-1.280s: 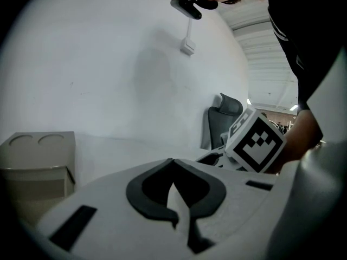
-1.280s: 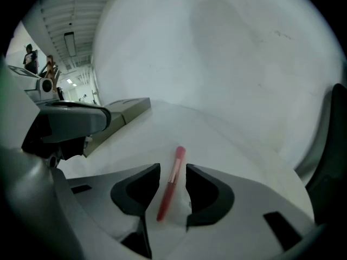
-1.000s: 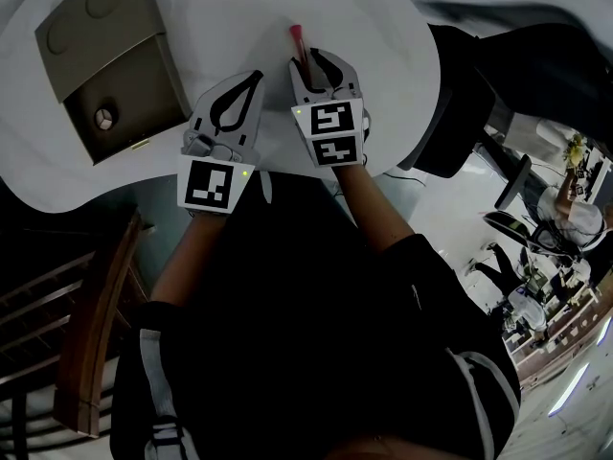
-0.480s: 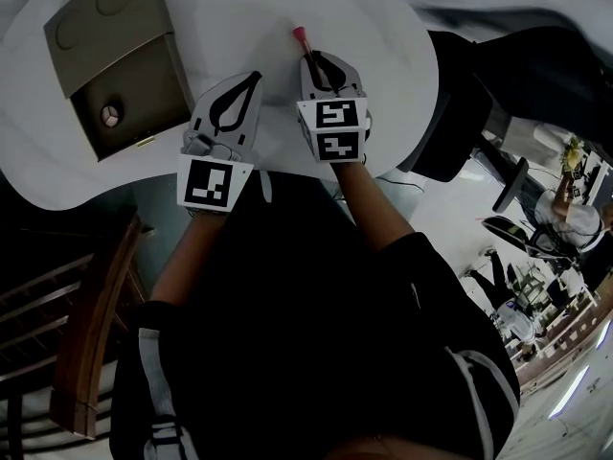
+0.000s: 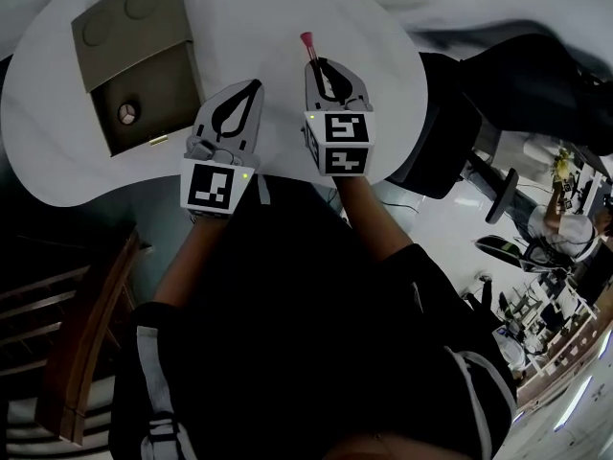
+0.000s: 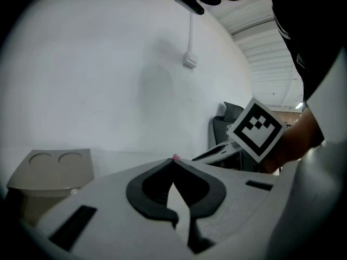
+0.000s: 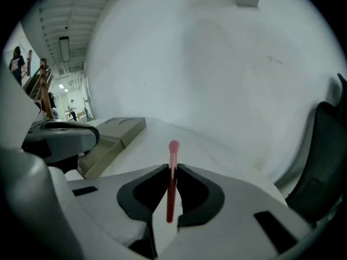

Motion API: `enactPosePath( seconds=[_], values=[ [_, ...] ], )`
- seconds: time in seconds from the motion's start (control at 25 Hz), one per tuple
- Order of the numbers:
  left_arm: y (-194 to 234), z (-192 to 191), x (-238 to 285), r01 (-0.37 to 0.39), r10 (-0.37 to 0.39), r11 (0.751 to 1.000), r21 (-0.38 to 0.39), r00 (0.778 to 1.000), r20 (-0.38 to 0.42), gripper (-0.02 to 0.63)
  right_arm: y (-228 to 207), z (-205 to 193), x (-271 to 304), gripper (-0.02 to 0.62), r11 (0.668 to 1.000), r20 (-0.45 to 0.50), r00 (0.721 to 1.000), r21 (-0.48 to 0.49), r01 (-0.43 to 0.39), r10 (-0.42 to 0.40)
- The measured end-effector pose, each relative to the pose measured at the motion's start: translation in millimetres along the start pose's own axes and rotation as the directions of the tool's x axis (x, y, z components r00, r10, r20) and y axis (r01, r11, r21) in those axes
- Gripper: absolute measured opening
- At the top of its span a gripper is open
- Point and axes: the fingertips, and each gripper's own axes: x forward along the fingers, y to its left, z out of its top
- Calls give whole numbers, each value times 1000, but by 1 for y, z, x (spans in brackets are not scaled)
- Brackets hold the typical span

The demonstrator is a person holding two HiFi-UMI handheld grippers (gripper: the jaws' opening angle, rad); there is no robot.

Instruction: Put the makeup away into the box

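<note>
Now: R gripper (image 7: 172, 168) on makeup brush (image 7: 174, 147).

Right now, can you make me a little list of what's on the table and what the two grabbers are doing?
table: white, curved edge
box: tan, open, at the left in the head view
lid: folded back, two round dents
inside the box: one small round thing
right gripper: jaws have just been closing, now clamped on a pink brush
left gripper: jaws together, nothing in them
</note>
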Motion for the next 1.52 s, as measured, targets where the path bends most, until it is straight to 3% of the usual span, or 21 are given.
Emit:
enactPosePath(
  seconds=[0.36, 0.52, 0.72, 0.92, 1.36, 1.52],
  values=[
    [19, 46, -34, -67, 60, 996, 58, 992, 112, 8, 24, 59, -31, 64, 1000, 123, 992, -27, -8, 12],
    [27, 55, -46, -111, 92, 986, 128, 985, 146, 8, 35, 75, -39, 64, 998, 161, 986, -49, -26, 34],
    [45, 62, -71, -164, 154, 985, 44, 973, 170, 8, 66, 92, -38, 64, 994, 186, 980, -88, -61, 77],
    [69, 56, -100, -224, 218, 974, 18, 962, 166, 8, 106, 103, -29, 64, 984, 186, 973, -134, -114, 138],
    [128, 35, -160, -363, 368, 930, -65, 911, 186, 8, 199, 117, -2, 64, 945, 165, 946, -226, -238, 278],
    [147, 27, -178, -402, 408, 913, -67, 900, 155, 8, 224, 120, 7, 64, 931, 155, 938, -247, -268, 311]
  ],
)
